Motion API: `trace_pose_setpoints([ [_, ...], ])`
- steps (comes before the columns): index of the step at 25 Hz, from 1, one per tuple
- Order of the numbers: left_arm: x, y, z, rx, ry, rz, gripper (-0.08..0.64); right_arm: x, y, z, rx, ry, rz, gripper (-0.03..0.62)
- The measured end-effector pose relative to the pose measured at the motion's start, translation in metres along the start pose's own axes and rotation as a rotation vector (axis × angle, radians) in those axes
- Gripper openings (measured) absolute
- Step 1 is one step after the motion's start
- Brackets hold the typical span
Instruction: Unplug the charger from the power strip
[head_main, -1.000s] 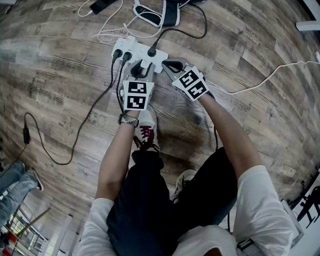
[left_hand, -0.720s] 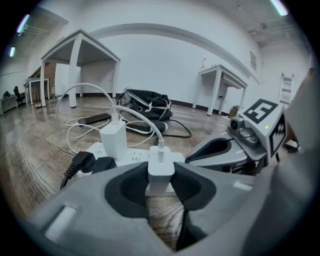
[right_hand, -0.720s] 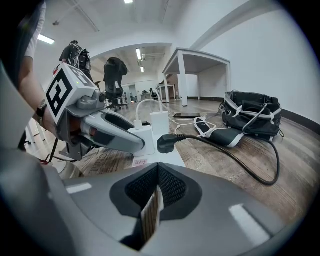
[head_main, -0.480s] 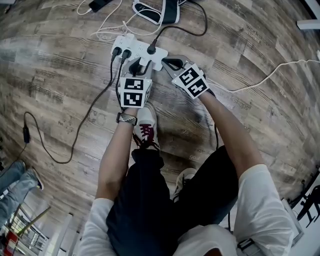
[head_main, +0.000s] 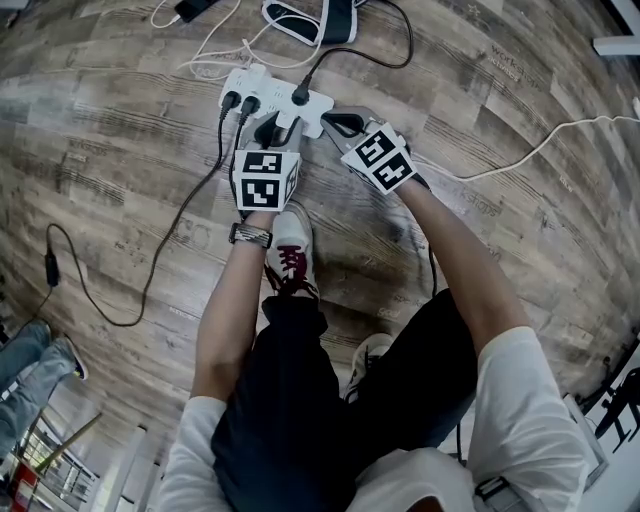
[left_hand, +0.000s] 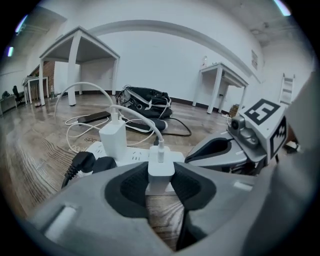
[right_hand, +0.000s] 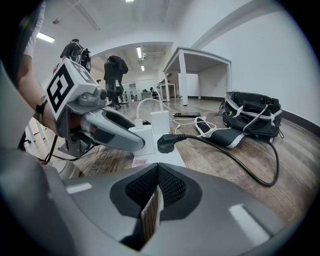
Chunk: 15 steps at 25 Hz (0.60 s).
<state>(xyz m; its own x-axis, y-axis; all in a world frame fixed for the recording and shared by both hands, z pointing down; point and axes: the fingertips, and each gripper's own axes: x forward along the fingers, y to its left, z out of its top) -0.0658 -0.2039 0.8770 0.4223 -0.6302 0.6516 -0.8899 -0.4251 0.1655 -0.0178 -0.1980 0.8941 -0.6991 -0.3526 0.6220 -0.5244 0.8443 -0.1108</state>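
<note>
A white power strip lies on the wood floor ahead of me. In the left gripper view, a small white charger with a white cable stands plugged into the strip. My left gripper is shut on the charger, with a pad on each side. In the head view this gripper hides the charger. My right gripper sits at the strip's right end. Its pads are nearly together, with only a thin slit, and its tips rest at the strip's near end.
A taller white charger, two black plugs and another black plug also sit in the strip. Cables trail over the floor. A black bag lies beyond. The person's shoe stands just behind the grippers.
The left gripper has rolled a little about the charger, so a side face of its marker cube now shows. The right gripper has kept its place.
</note>
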Motion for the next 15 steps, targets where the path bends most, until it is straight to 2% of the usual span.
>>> trace_pose_setpoints([
  [3, -0.0004, 0.0007, 0.0002, -0.02, -0.01, -0.01, 0.141, 0.0002, -0.0005, -0.0006, 0.0, 0.002, 0.001, 0.002],
  [10, -0.0004, -0.0014, -0.0002, 0.11, 0.02, 0.034, 0.14, 0.0002, 0.0003, -0.0007, -0.001, 0.01, 0.001, 0.002],
  [15, 0.0003, -0.0022, -0.0004, 0.135, 0.025, 0.042, 0.14, 0.0007, -0.001, -0.0015, 0.004, 0.013, 0.001, 0.002],
])
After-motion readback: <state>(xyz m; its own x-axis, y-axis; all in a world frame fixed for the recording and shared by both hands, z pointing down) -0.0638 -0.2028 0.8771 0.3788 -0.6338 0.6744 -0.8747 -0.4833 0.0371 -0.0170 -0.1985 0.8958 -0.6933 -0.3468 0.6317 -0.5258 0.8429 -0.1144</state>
